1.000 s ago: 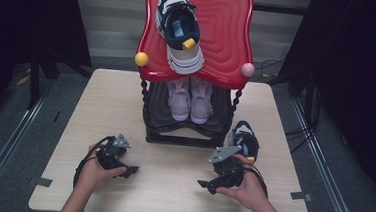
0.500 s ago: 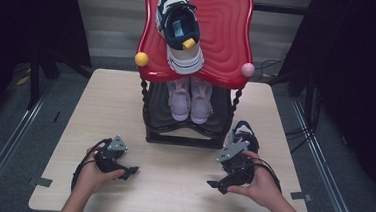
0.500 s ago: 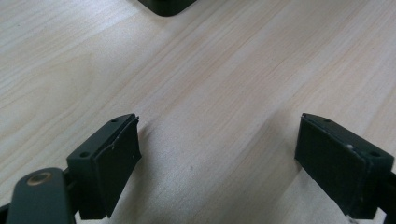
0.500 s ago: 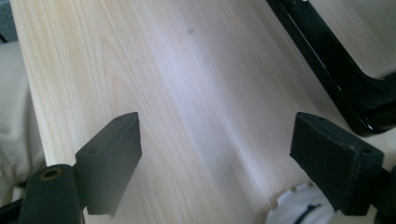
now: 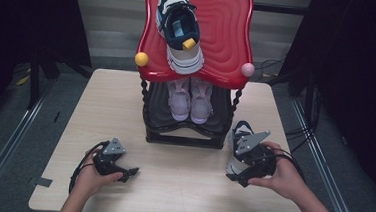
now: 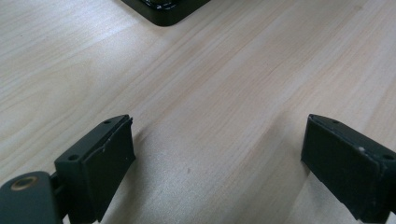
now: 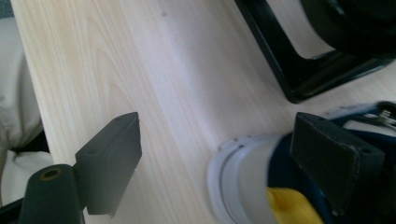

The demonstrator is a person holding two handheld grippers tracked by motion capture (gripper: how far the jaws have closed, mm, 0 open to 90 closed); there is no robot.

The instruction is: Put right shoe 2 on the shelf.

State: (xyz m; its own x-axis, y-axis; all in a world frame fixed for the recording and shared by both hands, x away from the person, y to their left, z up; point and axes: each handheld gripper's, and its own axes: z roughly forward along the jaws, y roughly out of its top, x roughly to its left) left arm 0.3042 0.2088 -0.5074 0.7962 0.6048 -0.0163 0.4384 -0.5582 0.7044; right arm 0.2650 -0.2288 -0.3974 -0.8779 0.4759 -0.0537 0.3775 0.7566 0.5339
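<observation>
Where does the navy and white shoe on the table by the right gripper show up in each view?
High view: the shoe lies right of the black rack, partly behind the right gripper.
Left gripper view: not in it.
Right gripper view: shoe at lower right.
Shared landmark: the rack's base.

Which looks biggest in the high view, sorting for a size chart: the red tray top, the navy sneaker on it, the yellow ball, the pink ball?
1. red tray top
2. navy sneaker
3. yellow ball and pink ball: these look alike in size, so no ranking between them.
</observation>
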